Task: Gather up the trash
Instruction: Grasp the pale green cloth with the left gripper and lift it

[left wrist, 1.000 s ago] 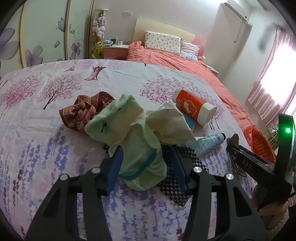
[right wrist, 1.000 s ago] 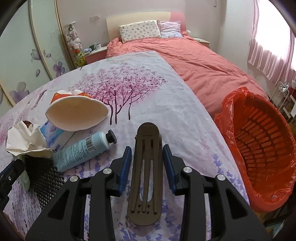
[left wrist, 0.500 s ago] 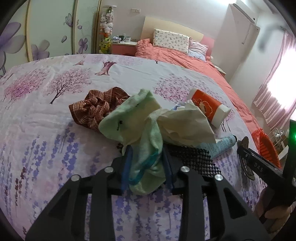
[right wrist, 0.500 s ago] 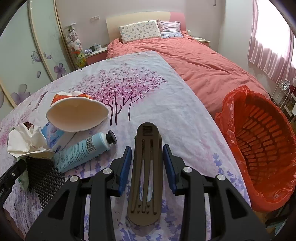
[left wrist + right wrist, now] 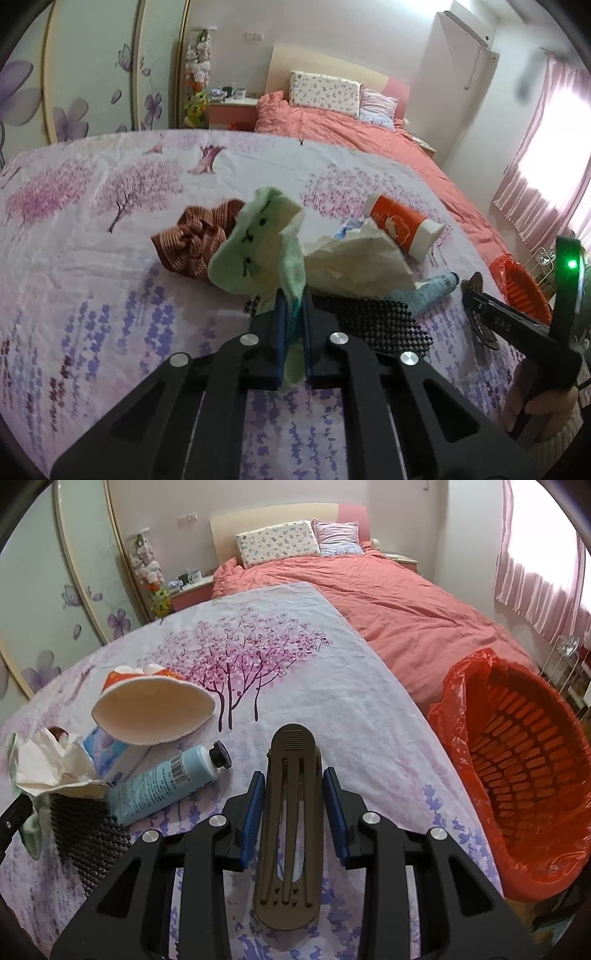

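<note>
My left gripper has just clenched on the green cloth above the bed. My right gripper angles down, fingers clamping a brown clip. The red-lined basket beside the bed holds nothing visible.

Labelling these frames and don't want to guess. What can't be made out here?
- Left wrist: green cloth's lower end, hidden between the fingers.
- Left wrist: bin, mostly hidden behind the right gripper.
- Right wrist: whether the pads touch the brown clip.
- Right wrist: tube's print, too small.
</note>
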{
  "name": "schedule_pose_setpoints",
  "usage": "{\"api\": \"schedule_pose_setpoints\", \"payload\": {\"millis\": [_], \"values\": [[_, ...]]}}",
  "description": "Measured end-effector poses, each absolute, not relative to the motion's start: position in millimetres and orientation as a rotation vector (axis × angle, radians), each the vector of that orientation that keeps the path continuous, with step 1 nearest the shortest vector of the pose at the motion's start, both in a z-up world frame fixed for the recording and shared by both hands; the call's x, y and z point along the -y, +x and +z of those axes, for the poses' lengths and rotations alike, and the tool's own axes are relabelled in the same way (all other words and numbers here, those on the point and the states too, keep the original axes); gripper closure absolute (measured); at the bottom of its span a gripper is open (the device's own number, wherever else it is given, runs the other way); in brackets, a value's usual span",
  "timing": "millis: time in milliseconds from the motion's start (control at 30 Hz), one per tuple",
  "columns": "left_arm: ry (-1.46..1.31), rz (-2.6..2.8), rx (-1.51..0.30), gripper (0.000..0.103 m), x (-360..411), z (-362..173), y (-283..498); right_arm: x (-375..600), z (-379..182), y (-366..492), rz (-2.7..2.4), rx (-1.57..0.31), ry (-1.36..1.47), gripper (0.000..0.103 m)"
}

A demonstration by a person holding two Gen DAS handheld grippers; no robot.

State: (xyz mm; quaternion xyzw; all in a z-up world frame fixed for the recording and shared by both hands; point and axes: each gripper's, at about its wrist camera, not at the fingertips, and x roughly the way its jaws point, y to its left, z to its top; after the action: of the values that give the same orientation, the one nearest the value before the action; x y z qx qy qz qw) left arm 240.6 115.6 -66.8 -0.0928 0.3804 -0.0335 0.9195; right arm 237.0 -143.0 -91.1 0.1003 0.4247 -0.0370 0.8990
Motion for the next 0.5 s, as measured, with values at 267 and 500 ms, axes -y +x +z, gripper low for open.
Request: {"api": "schedule_pose_setpoints", "payload": {"millis": [267, 500], "values": [[-0.175, -0.084, -0.697, 0.095, -123.5, -27.9, 227.5, 149.2, -79.9, 226.3, -0.057, -0.813, 0.242, 0.070], [-0.172, -0.139, -0.668, 0.095, -114.4, -8.8, 219.9, 161.4, -51.5, 211.1, -0.034, -0.730, 0.276, 0.070]]}}
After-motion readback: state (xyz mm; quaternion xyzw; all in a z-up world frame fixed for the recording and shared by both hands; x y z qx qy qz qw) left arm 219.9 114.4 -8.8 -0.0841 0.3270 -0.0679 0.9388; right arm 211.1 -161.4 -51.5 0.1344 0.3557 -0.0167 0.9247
